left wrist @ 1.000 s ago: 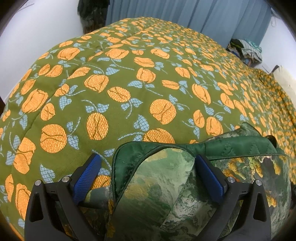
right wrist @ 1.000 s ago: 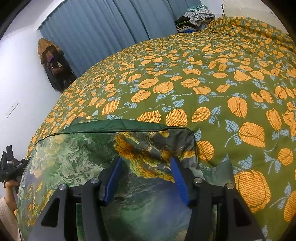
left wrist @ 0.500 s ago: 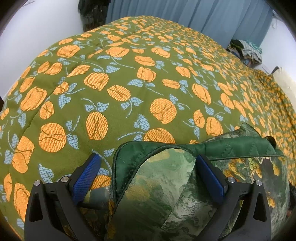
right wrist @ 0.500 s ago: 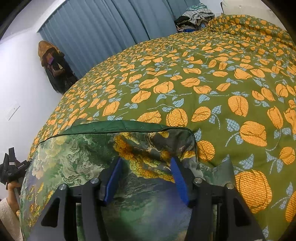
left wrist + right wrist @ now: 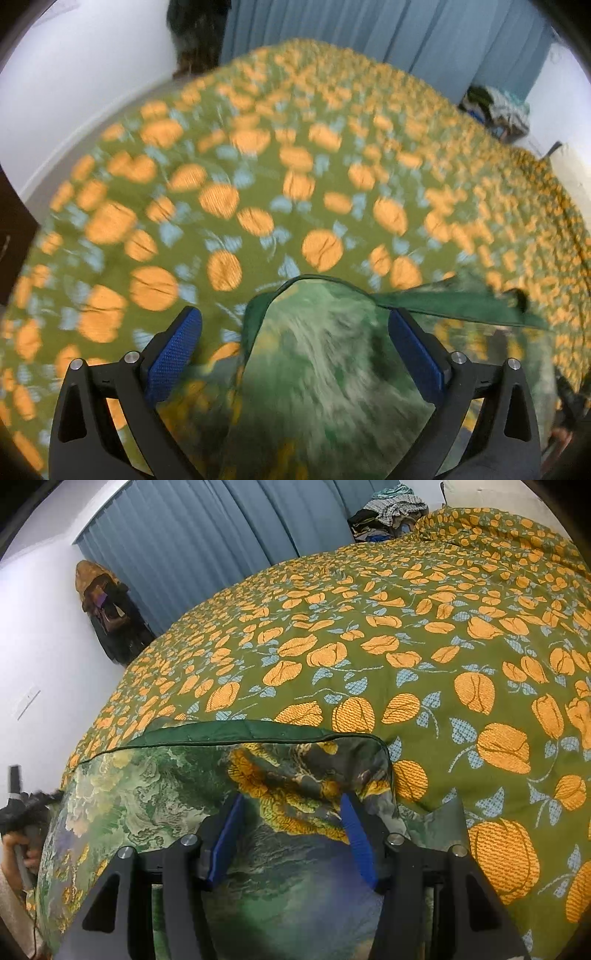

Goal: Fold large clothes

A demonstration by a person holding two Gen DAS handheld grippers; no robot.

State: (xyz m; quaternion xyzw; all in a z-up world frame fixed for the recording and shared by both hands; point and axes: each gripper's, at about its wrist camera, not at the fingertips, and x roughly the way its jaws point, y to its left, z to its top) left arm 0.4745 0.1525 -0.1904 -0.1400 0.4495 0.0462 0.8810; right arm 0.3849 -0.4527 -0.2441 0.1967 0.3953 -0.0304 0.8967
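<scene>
We hold the green printed garment on the bed, edge toward 12 o'clock. Left claw wide, right claw narrower, neither visibly clamping; cloth could slip free.

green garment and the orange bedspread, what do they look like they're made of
Green garment: seems a smooth, slightly shiny woven fabric, perhaps satin or brocade, with a printed or woven landscape pattern and a stitched dark green border.
Bedspread: looks like a thick matte woven textile; the orange fruits show a ribbed, raised weave. Exact fibres cannot be told.
</scene>
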